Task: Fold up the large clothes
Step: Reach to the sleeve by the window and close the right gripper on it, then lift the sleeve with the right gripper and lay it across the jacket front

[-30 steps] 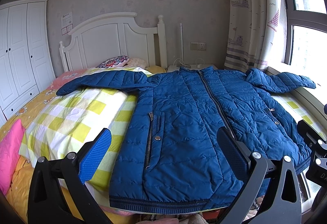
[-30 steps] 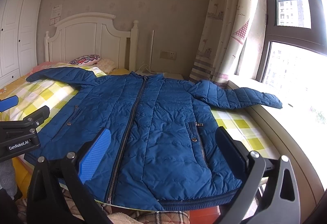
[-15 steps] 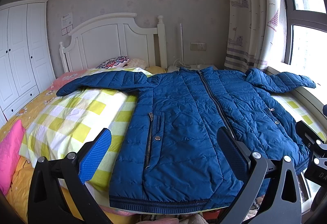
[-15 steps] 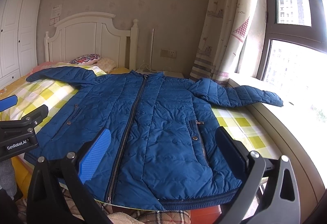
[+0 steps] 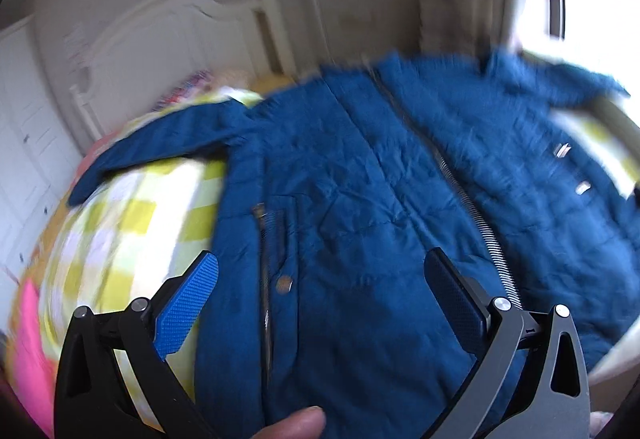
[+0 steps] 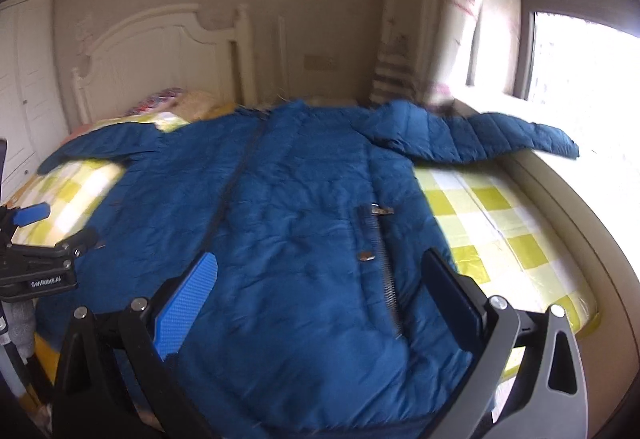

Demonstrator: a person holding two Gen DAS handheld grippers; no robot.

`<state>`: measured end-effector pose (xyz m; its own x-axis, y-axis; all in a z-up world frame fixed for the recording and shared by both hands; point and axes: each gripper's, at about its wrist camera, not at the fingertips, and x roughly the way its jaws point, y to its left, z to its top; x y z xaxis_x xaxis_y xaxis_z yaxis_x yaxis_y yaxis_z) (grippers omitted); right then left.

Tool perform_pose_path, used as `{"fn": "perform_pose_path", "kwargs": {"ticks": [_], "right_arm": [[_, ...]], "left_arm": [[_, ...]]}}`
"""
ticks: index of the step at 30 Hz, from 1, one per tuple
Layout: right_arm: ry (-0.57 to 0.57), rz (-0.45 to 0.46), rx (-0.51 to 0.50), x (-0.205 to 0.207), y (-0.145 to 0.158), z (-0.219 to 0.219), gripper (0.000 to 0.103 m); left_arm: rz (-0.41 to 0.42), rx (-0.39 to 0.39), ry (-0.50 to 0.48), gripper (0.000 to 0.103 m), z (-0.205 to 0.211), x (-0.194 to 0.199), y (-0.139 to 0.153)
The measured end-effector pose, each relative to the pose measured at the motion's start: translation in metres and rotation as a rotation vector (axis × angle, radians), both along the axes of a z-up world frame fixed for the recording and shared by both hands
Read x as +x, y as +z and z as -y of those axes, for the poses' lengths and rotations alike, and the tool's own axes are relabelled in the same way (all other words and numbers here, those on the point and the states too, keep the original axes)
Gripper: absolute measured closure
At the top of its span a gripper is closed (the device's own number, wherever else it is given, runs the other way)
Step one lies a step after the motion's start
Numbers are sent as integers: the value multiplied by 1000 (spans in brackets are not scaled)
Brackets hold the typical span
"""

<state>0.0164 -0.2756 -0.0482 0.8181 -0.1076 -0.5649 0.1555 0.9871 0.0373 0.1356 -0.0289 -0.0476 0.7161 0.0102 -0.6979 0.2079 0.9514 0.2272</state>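
Observation:
A large blue quilted jacket [image 5: 360, 199] lies face up and zipped on the bed, sleeves spread to both sides. It also shows in the right wrist view [image 6: 304, 207]. My left gripper [image 5: 320, 291] is open and empty above the jacket's left pocket area near the hem. My right gripper [image 6: 320, 287] is open and empty above the right pocket near the hem. The left gripper also shows at the left edge of the right wrist view [image 6: 36, 243]. The left wrist view is blurred by motion.
The bed has a yellow-checked cover [image 6: 492, 215] and a white headboard [image 6: 160, 55]. A window sill [image 6: 580, 223] runs along the right side. A white wardrobe [image 5: 24, 143] stands at the left. A pink cushion [image 5: 32, 343] lies at the bed's left edge.
Both grippers have moved forward and down toward the jacket's lower part. The views are now blurred and tilted. The jacket has not moved.

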Motion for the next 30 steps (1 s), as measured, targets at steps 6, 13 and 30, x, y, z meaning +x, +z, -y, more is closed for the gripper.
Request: {"fn": "perform_pose_path", "kwargs": {"ticks": [6, 13, 30], "right_arm": [[-185, -97, 65, 93, -12, 92, 2], [-445, -138, 215, 185, -25, 225, 2], [-459, 187, 1, 249, 32, 214, 94]], "left_arm": [[-111, -1, 34, 4, 11, 125, -22], [-119, -116, 138, 4, -12, 205, -46], [-193, -202, 158, 4, -27, 224, -69]]}}
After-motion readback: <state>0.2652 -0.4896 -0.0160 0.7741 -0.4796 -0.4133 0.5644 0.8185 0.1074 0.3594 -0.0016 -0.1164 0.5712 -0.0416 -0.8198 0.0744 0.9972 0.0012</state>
